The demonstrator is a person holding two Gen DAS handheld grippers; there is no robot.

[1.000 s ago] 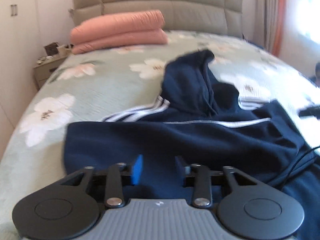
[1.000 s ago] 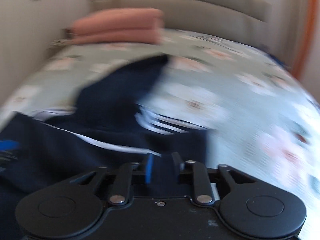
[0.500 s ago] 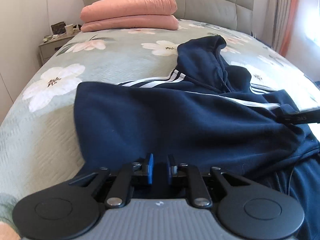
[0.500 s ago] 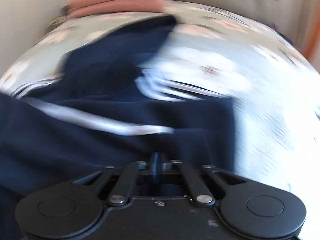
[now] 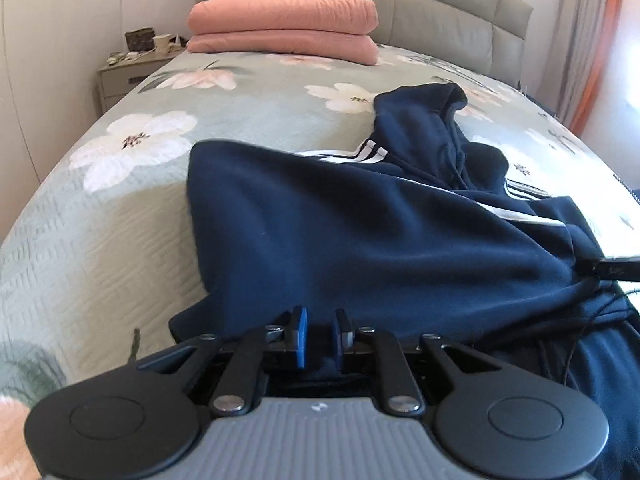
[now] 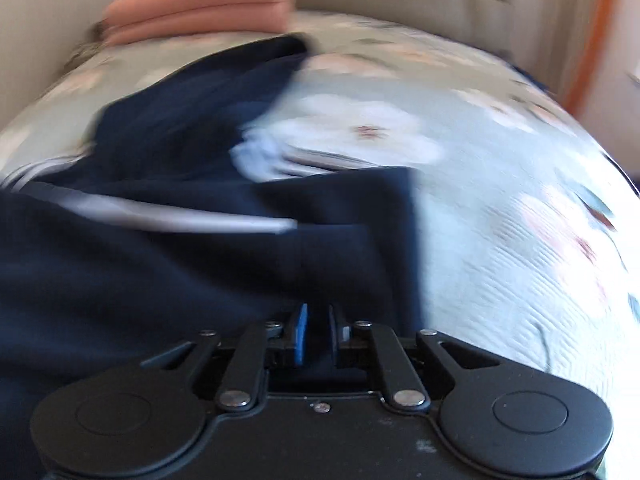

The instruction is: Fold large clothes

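Evidently a fold is under way: the navy hoodie (image 5: 360, 232) lies spread across the middle of the bed (image 5: 100, 232), its hem end nearest the cameras and its hood (image 5: 424, 128) pointing toward twelve o'clock, at the headboard. Holding the near edge at two points, one per gripper, would let the lower part be carried as one straight line over the chest, which is probably why each hand sits at its own side of the garment.

At ten o'clock in the left wrist view a nightstand (image 5: 132, 68) stands beside the bed, and at twelve o'clock a folded pink quilt (image 5: 284, 26) rests against the headboard, well apart from the hoodie. White stripes (image 5: 374, 154) mark the shoulder just left of the hood.

The left gripper (image 5: 320, 338) sits at six o'clock on the hoodie's near-left edge. Its fingers (image 5: 301, 336) stand only narrowly apart, with dark cloth filling the gap, so they appear clamped on the fabric.

In the blurred right wrist view the right gripper (image 6: 319, 332) is over the hoodie's near-right portion, floral bedspread open toward three o'clock. Its fingers (image 6: 300, 330) are likewise close together with navy cloth between them, seemingly pinching it; the blur suggests this hand is in motion.
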